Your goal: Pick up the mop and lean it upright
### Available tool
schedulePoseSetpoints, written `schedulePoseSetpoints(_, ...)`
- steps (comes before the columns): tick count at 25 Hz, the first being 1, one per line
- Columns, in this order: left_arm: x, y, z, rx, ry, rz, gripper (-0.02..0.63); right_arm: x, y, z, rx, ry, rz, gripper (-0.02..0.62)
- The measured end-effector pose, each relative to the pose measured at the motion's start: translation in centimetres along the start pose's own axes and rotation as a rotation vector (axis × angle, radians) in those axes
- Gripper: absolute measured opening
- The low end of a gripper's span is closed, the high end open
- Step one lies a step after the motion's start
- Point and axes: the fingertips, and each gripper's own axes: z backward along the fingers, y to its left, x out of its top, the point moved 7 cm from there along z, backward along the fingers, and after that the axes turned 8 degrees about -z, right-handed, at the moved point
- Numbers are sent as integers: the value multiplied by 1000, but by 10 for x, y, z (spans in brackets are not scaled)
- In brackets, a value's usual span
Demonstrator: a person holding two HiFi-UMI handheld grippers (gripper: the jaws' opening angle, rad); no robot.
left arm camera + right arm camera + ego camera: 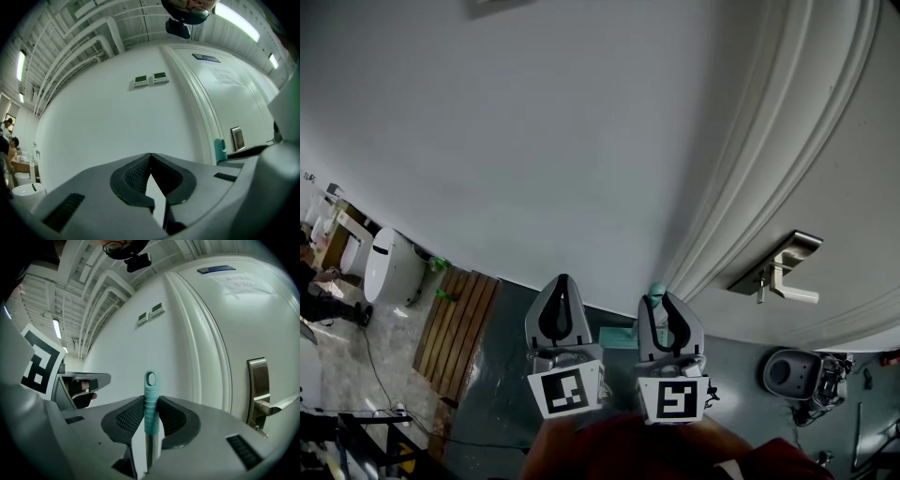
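Risks, as judged from this moment:
- The right gripper [151,405] grips the mop [149,380] only at the very top of its handle. With the long shaft hanging below, the lower end may swing or twist in the jaws.
- If the jaws let go before the handle top rests on the wall [534,141], the mop is likely to topple.
- The handle top sits close to the curved door frame [769,169], right of centre in the head view. A rounded moulding gives poor support, so the handle could roll sideways toward the door [853,187].
- The floor [506,375] looks smooth and dark. The foot of the mop may slide out if the lean is too shallow.
- The door handle [787,267] is near on the right and could be knocked by a wide swing.

Jaws:
- Right jaws are closed on the ribbed teal grip, just under the hanging loop.
- The left gripper [150,155] has its jaws closed tip to tip, with nothing between them. It stands just beside the right one, at lower centre of the head view.

The mop:
- It has a teal ribbed plastic grip with an oval loop on top and a shiny metal shaft below.
- It stands roughly upright in the jaws, near the wall. Whether it touches the wall I cannot tell.
- Its head is not clearly visible. A pale teal patch on the floor between the grippers may be it.
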Motion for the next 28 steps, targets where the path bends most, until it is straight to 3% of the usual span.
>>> schedulePoseSetpoints(17,-14,-2,0,-5,25,-6,14,-91,-10,-11,-63,227,3,107)
schedulePoseSetpoints(28,-16,-2,0,-2,25,0,14,-96,-9,-15,-63,223,21,107)
